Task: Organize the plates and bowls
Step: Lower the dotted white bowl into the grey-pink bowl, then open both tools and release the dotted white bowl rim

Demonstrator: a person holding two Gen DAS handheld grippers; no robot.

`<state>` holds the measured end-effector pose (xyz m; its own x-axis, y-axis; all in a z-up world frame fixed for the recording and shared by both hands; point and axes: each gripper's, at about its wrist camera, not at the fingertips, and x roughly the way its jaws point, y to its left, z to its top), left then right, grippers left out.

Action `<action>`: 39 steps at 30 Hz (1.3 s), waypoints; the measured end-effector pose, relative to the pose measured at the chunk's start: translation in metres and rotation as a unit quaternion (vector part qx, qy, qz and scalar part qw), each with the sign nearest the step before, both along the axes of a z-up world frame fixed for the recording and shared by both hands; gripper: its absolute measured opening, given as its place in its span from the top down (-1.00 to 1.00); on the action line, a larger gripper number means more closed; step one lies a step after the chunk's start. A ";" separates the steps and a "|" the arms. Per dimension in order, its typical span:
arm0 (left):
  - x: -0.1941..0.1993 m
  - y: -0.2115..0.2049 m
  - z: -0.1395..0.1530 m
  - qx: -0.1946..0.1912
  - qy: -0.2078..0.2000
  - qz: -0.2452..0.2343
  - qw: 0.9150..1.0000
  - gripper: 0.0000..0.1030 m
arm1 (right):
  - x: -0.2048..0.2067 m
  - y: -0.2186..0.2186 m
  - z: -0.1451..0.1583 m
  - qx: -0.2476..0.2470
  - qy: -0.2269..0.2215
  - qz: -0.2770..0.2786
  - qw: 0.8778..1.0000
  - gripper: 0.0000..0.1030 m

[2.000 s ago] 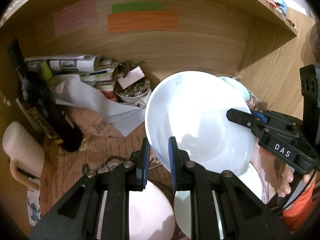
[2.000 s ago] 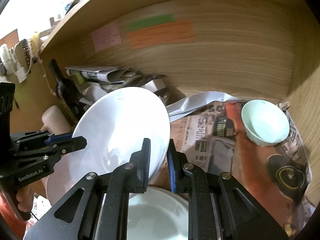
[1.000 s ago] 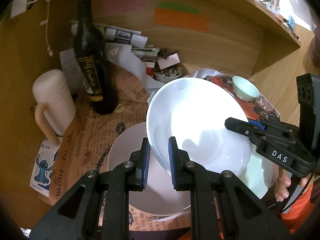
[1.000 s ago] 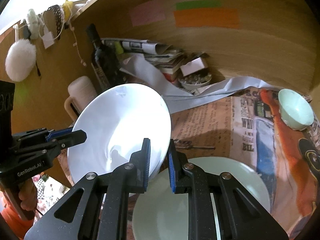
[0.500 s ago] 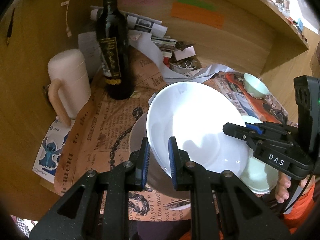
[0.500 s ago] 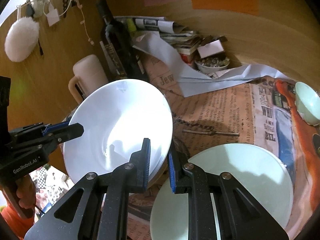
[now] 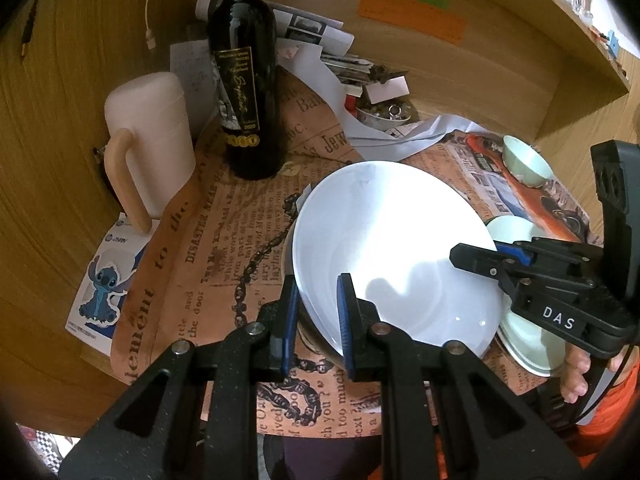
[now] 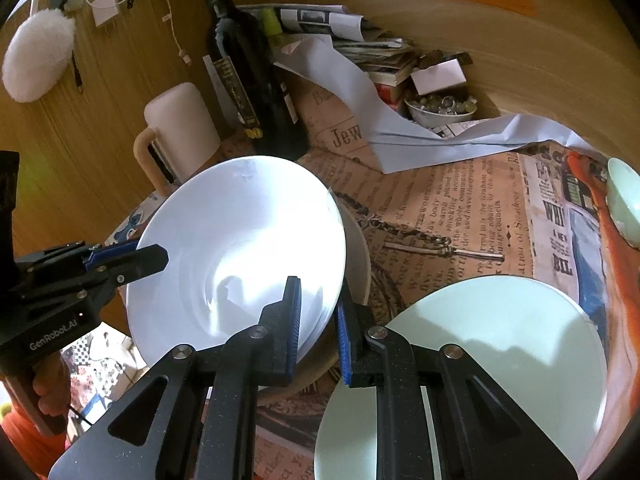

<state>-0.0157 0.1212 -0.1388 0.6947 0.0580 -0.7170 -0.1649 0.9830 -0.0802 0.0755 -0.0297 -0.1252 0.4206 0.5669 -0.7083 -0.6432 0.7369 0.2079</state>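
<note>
Both grippers carry one large white plate [image 7: 394, 248] by opposite rims, and it hangs tilted. My left gripper [image 7: 316, 292] is shut on its near-left rim; it shows in the right wrist view as the left gripper [image 8: 154, 258]. My right gripper [image 8: 318, 300] is shut on the opposite rim and enters the left wrist view as the right gripper [image 7: 476, 254]. A beige plate [image 8: 356, 256] lies on the desk just under the white plate [image 8: 240, 248]. To the right lie a pale green plate [image 8: 500, 360] and a small pale green bowl [image 7: 524, 160].
A dark wine bottle [image 7: 244, 92] and a cream mug [image 7: 152, 140] stand at the back left. Stacked papers and a small bowl of trinkets [image 7: 384, 114] fill the back. Printed newspaper [image 8: 440, 208] covers the desk. Wooden walls close the left, back and right.
Both grippers have pulled back from the rear wall and sunk, still holding the white plate. It now hangs over the beige plate near the desk's front.
</note>
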 end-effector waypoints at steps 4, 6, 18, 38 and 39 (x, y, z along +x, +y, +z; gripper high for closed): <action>0.001 -0.001 -0.001 0.011 -0.001 0.003 1.000 0.66 | -0.003 0.005 0.001 -0.016 -0.017 0.005 1.000 0.66; 0.002 -0.001 -0.001 0.018 -0.002 0.005 1.000 0.65 | -0.005 0.007 0.001 -0.024 -0.026 0.002 0.999 0.66; 0.005 0.001 -0.004 0.025 -0.001 0.008 1.000 0.64 | -0.003 0.005 0.006 -0.016 -0.026 0.004 1.000 0.44; 0.042 -0.062 0.072 0.039 -0.091 -0.047 0.994 -0.39 | 0.030 -0.093 0.061 0.046 -0.108 -0.113 0.987 -0.19; 0.047 -0.066 0.075 0.039 -0.092 -0.051 0.994 -0.41 | 0.033 -0.102 0.063 0.045 -0.111 -0.123 0.985 -0.19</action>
<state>0.0313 0.0553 -0.0641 0.8191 0.0314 -0.5727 -0.0536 0.9983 -0.0219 0.1086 -0.1315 -0.0625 0.6915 0.4857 -0.5347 -0.4849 0.8608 0.1548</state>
